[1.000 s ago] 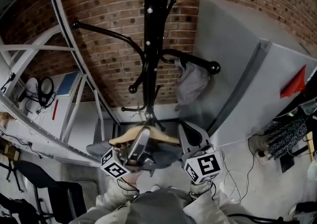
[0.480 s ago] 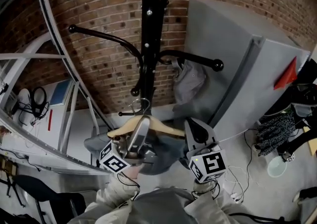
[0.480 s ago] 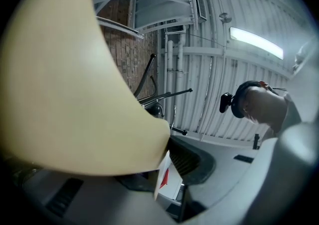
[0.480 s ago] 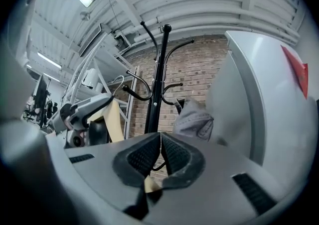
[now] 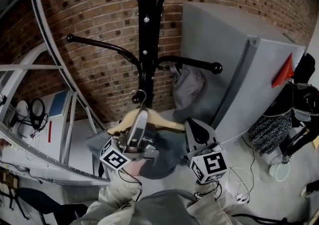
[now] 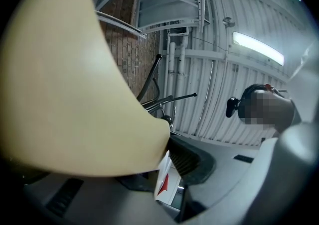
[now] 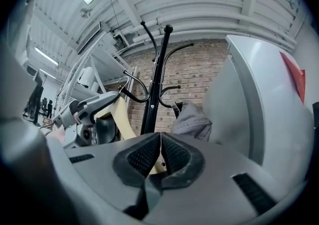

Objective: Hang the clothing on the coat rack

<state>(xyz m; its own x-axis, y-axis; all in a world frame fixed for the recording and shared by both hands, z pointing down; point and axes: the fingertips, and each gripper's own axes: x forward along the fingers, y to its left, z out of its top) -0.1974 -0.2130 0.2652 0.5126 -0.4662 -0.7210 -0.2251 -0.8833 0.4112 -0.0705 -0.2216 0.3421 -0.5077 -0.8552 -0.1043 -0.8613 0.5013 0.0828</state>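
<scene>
A pale wooden hanger (image 5: 155,120) carries a dark grey garment (image 5: 162,155). My left gripper (image 5: 141,117) is shut on the hanger's middle; the wood (image 6: 75,94) fills the left of the left gripper view, against a black pad (image 6: 192,155). The hanger's metal hook (image 5: 140,96) is close beside a low prong of the black coat rack (image 5: 146,35). A lighter grey garment (image 5: 187,88) hangs from the rack's right arm (image 5: 199,63). My right gripper (image 5: 196,128) is beside the hanger's right end, pads together (image 7: 160,152) with nothing seen between them.
A brick wall (image 5: 99,15) stands behind the rack. A tall grey cabinet (image 5: 234,64) with a red triangle (image 5: 283,71) is at the right. White metal framing (image 5: 45,64) runs down the left. Cables (image 5: 239,174) lie on the floor at the lower right.
Both grippers and the hanger with its garment have risen toward the rack. The hanger's hook has come up level with the low prong.
</scene>
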